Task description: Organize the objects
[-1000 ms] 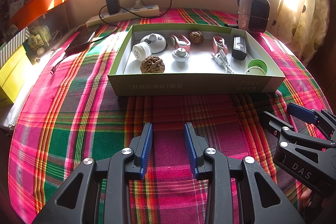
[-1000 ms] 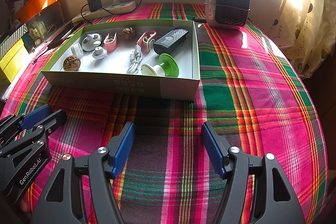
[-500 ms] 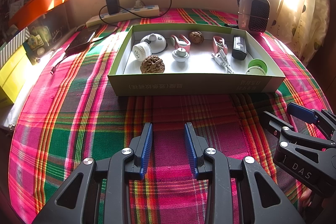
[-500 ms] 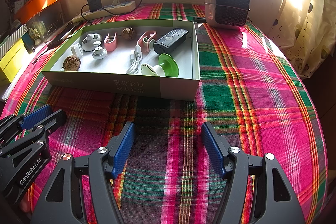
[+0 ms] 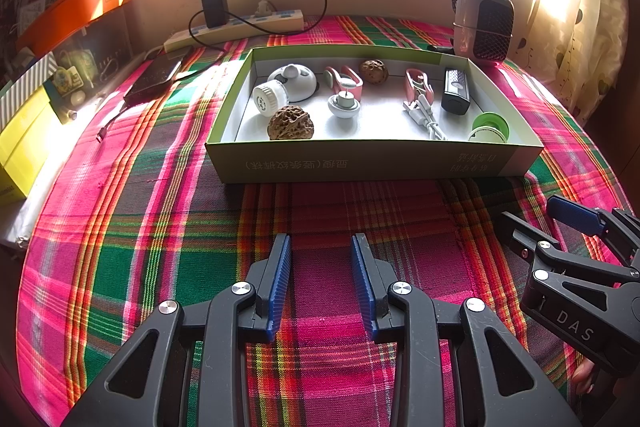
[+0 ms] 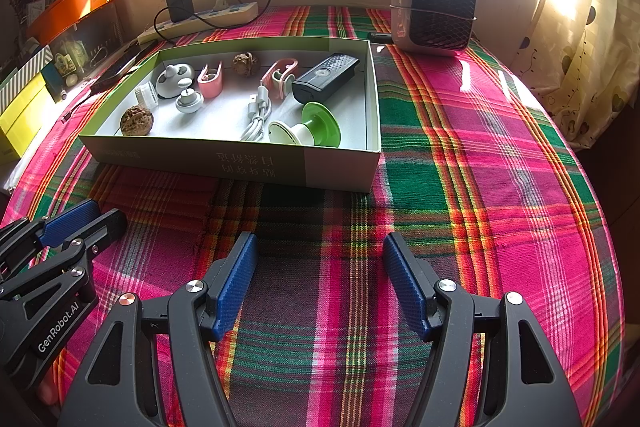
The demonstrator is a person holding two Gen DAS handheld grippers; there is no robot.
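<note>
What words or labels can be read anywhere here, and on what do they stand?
"DAS": on the right tool, seen from the left wrist view; the rest is cut off.
"GenRobot.AI": on the left tool, seen from the right wrist view.
Chinese print, upside down: on the box front wall; too blurred to read surely.
Orange tray mark: too small to read.

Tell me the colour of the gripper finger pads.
Blue pads, clearest in the right wrist view.

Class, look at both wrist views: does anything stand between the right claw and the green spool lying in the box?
Only the box's near wall. The green spool lies just behind it, so the right claw, open and empty, must clear it from above.
</note>
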